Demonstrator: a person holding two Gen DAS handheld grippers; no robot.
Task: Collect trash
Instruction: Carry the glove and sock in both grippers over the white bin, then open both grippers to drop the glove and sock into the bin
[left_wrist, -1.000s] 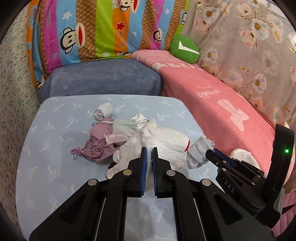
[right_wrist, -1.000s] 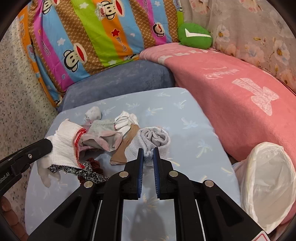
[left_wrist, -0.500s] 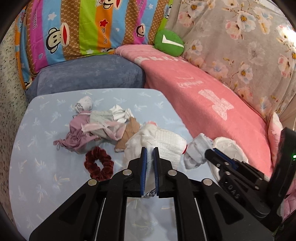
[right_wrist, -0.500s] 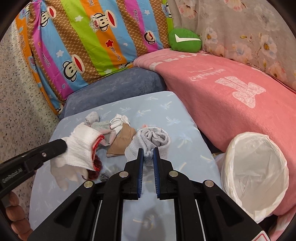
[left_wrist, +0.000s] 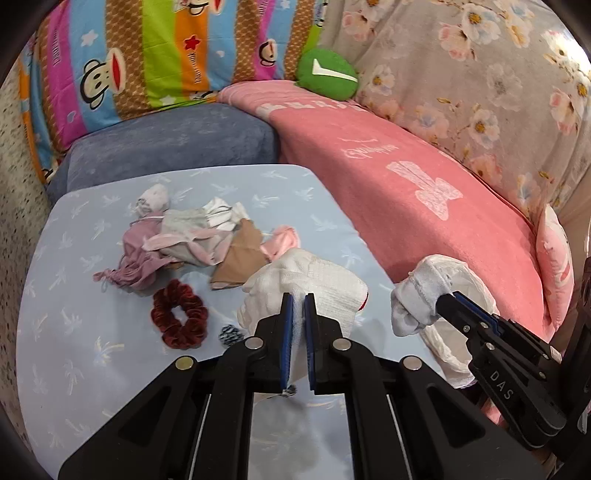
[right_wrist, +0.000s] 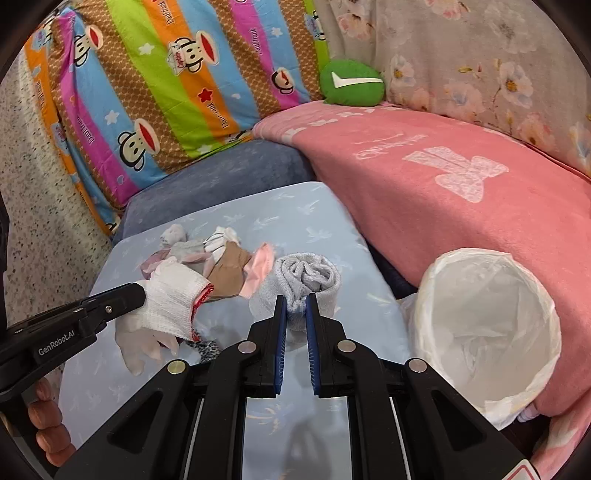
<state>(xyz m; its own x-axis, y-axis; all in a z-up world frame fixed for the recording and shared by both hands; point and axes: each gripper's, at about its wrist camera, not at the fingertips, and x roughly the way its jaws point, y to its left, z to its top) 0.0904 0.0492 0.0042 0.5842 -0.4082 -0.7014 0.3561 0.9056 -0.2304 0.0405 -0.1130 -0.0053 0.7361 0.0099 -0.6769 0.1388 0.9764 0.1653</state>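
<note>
My left gripper (left_wrist: 298, 297) is shut on a white knitted glove (left_wrist: 314, 280) with a red cuff edge, held above the light blue table (left_wrist: 74, 354); the same glove (right_wrist: 166, 302) hangs from that gripper in the right wrist view. My right gripper (right_wrist: 295, 301) is shut on a rolled grey sock (right_wrist: 306, 278), which shows at the right in the left wrist view (left_wrist: 417, 299). A bin lined with a white plastic bag (right_wrist: 487, 325) stands open just right of the table, close beside the sock.
A heap of small cloth items (left_wrist: 192, 236), a dark red scrunchie (left_wrist: 179, 319) and a leopard-print scrap (right_wrist: 207, 349) lie on the table. A pink blanket (left_wrist: 406, 177), a blue cushion (left_wrist: 173, 144), a striped monkey pillow (right_wrist: 166, 74) and a green cushion (right_wrist: 351, 83) surround it.
Both grippers have carried their items to the right, away from the heap and toward the lined bin. The scrunchie, earlier hidden under the glove, now lies uncovered.
</note>
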